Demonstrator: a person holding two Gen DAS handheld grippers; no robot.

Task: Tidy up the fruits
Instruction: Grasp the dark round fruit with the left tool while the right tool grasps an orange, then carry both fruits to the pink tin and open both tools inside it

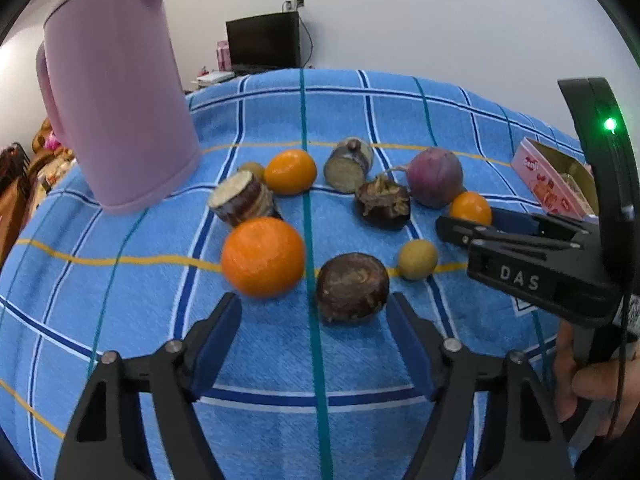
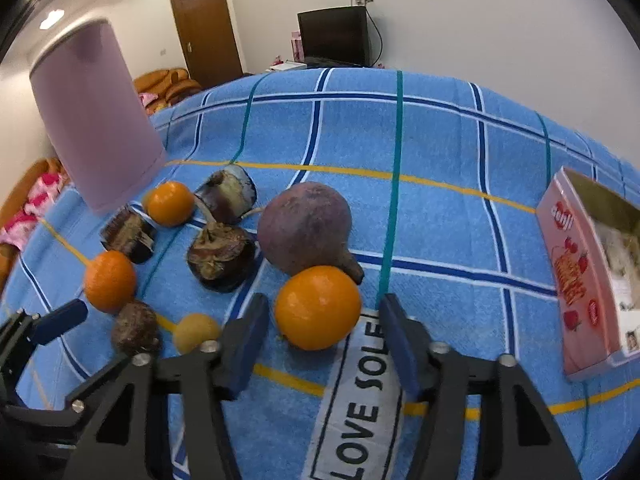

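The orange (image 2: 318, 307) sits on the blue towel (image 2: 440, 140) right ahead of the right gripper (image 2: 320, 322), between its two spread fingers, with a gap on each side and nothing pinched. To take it well, I would push a little further forward so the pads (image 2: 246, 330) meet the fruit at its widest girth, then close evenly; a grip too near the front would likely let the round skin squirt out. The beet (image 2: 306, 232) lies just beyond the orange, seemingly touching it, so the advance should stay short to avoid shoving both. To this gripper's right, well apart, stands the open pink box (image 2: 576, 272), a likely place to put the fruit, though I cannot be sure.

The left gripper (image 1: 314, 314) is also spread and holds nothing. A dark brown fruit (image 1: 352, 286) rests just ahead, nearer its right finger, and a bigger orange (image 1: 263, 256) lies ahead toward its left finger. A small yellow fruit (image 1: 417, 259) sits further right, and the pink jug (image 1: 116, 92) stands far ahead on the left. Keep this one clear while the right closes.
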